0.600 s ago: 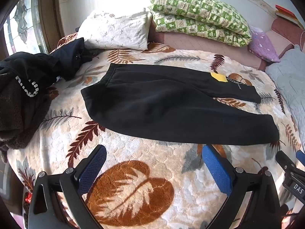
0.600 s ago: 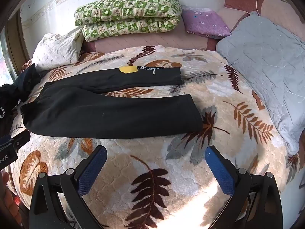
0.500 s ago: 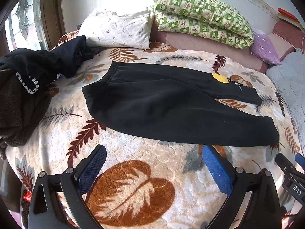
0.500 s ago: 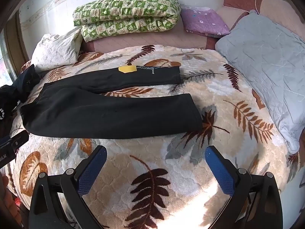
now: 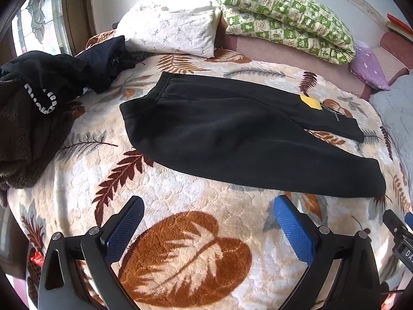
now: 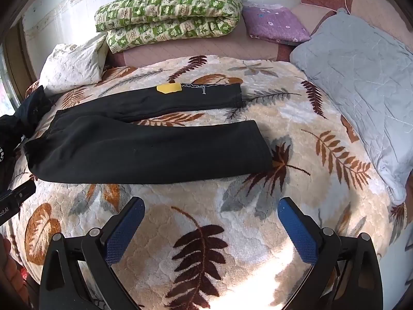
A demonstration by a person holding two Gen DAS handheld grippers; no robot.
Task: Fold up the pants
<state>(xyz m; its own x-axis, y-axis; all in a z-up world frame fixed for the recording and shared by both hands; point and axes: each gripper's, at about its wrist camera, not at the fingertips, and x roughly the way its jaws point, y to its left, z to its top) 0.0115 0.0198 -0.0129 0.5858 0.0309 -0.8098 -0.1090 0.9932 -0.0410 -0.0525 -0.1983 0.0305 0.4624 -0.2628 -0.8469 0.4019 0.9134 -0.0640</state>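
now, at the far left of the left wrist view a heap of dark clothes (image 5: 38, 103) with white lettering lies on the edge of the leaf-print blanket (image 5: 180, 245), with a window (image 5: 38, 25) above it in the upper left corner. right of the heap, near the top, sits a white pillow (image 5: 170, 31), and further right a folded green patterned quilt (image 5: 284, 23). the black pants (image 5: 232, 134) lie flat across the middle of the frame, waistband toward the left, both legs running to the right, with a yellow tag (image 5: 311, 102) on the upper leg. the left gripper (image 5: 206, 230) fills the bottom of the frame, its blue pads spread wide with nothing between them but blanket, well short of the pants. at the lower right edge a piece of the other tool pokes in.

in the right wrist view, the pants (image 6: 144, 149) take up the left and centre of the frame, the lower leg ending near the middle, the upper leg with its yellow tag (image 6: 169, 87) ending just above and right of that. the green quilt (image 6: 167, 15) sits at top centre, a purple cushion (image 6: 273, 23) to its right, and a grey pillow (image 6: 361, 82) along the right side. the right gripper (image 6: 210, 224) at the bottom stands wide apart too, holding nothing, over bare blanket (image 6: 296, 118) below the pants.
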